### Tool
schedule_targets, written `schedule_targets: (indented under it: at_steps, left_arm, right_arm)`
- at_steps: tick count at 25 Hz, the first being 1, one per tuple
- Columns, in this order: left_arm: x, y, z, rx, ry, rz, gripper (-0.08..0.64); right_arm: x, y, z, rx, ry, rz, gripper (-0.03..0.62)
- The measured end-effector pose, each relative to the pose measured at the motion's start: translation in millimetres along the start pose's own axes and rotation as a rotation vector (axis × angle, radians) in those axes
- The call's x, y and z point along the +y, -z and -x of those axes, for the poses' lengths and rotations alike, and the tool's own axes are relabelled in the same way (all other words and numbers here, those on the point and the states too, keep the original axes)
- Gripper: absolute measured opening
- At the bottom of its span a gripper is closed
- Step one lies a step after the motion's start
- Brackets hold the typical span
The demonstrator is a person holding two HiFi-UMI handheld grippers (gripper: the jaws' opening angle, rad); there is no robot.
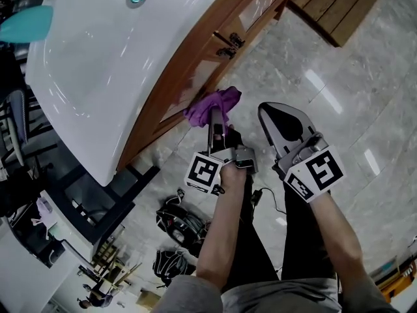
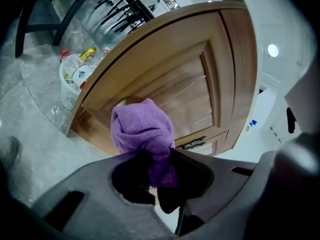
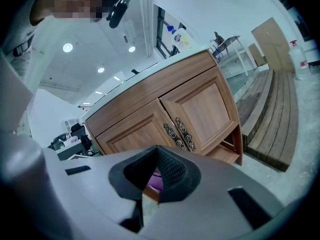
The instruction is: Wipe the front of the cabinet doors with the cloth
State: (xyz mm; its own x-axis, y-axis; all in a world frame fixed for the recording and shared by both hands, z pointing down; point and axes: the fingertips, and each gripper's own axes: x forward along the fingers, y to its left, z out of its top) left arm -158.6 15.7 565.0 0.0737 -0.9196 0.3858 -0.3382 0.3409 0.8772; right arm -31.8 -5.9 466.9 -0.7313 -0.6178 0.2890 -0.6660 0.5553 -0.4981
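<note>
A purple cloth point(image 1: 212, 103) is bunched against the front of the left wooden cabinet door point(image 1: 193, 83), below the white sink. My left gripper point(image 1: 215, 119) is shut on the cloth point(image 2: 142, 126), whose tail hangs down between the jaws of that left gripper point(image 2: 156, 156). The door panel point(image 2: 175, 84) fills the left gripper view behind the cloth. My right gripper point(image 1: 279, 121) hangs to the right, off the cabinet, shut with nothing in it. The right gripper view looks past the right gripper point(image 3: 157, 151) at both doors point(image 3: 200, 109) and their ornate handles point(image 3: 179, 133).
A white sink top point(image 1: 111, 57) overhangs the cabinet. A slatted wooden platform point(image 1: 339, 5) lies on the marble floor to the right. Dark bags point(image 1: 179, 223) and a cable point(image 1: 260, 194) lie near my feet. A basket of bottles point(image 2: 75, 76) stands by the cabinet's left end.
</note>
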Motion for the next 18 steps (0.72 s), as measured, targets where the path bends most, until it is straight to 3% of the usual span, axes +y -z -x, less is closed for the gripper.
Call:
schedule_targets:
  at_steps: [10,18]
  left_arm:
    - [-66.2,-2.2,21.0,-0.033,0.063,0.026,0.077]
    - [-105.2,-5.0,21.7,-0.052,0.103,0.015,0.077]
  right_arm:
    - [2.5,-34.1,10.3,-0.02,-0.012,-0.007,0.009]
    - [-13.1,-51.2,11.2,-0.037,-0.015,-0.164,0.009]
